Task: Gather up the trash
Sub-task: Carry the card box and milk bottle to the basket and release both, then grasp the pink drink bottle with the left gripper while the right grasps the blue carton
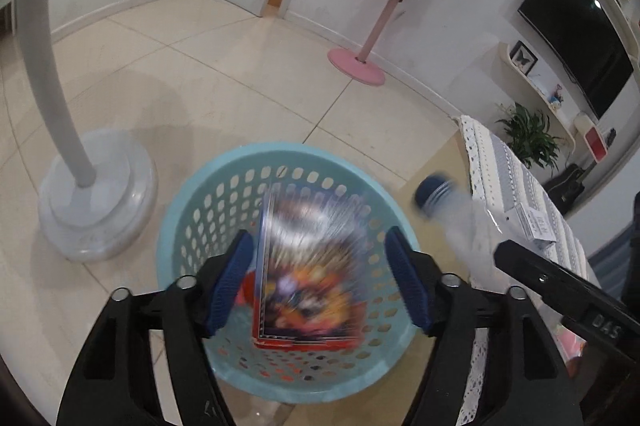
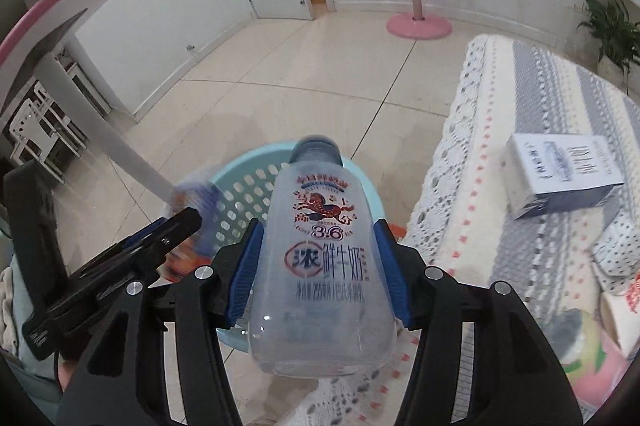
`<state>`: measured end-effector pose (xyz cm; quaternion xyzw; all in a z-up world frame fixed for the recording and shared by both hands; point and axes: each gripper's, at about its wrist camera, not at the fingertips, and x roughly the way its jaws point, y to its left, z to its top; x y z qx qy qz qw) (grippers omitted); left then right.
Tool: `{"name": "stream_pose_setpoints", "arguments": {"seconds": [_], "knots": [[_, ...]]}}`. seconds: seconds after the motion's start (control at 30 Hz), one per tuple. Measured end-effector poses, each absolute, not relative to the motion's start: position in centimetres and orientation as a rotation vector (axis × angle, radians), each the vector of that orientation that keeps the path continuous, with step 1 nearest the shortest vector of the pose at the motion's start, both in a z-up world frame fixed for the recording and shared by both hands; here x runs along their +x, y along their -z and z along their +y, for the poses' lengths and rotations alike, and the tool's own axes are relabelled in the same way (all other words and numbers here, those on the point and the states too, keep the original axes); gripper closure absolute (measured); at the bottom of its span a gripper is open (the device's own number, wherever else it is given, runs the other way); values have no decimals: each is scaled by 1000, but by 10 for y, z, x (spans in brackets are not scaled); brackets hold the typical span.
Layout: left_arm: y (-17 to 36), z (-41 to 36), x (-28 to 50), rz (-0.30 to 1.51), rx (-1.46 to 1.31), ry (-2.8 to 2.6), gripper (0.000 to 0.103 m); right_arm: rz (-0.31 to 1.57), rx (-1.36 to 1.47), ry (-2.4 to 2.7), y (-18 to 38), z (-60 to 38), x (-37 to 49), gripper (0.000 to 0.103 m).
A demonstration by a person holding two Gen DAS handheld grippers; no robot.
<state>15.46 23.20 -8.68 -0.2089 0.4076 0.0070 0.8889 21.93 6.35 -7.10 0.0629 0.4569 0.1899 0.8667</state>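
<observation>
A light blue perforated basket (image 1: 188, 226) stands on the floor below both grippers. My left gripper (image 1: 320, 278) is open right above it. A colourful snack packet (image 1: 308, 266), blurred by motion, is between the spread blue pads (image 1: 230, 282), touching neither, over the basket's inside. My right gripper (image 2: 316, 278) is shut on an empty clear milk bottle (image 2: 320, 266) with a dark blue cap, held beside the basket's (image 2: 240, 170) right rim. The bottle also shows in the left wrist view (image 1: 452, 218), blurred.
A table with a white and grey lace cloth (image 2: 520, 114) stands right of the basket, with a white carton (image 2: 564, 174) and cups on it. A white fan base (image 1: 96, 198) stands left of the basket. A pink coat stand (image 1: 356, 66) stands by the far wall.
</observation>
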Motion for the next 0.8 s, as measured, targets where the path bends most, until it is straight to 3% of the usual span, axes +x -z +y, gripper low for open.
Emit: {"name": "stream_pose_setpoints", "arguments": {"seconds": [0.47,0.8], "knots": [[53,223,116,790,-454,10,28,920,133,-464,51,50,175,48],[-22,140,84,677,-412,155,28,761,168,-419,-21,-43,113,48]]}}
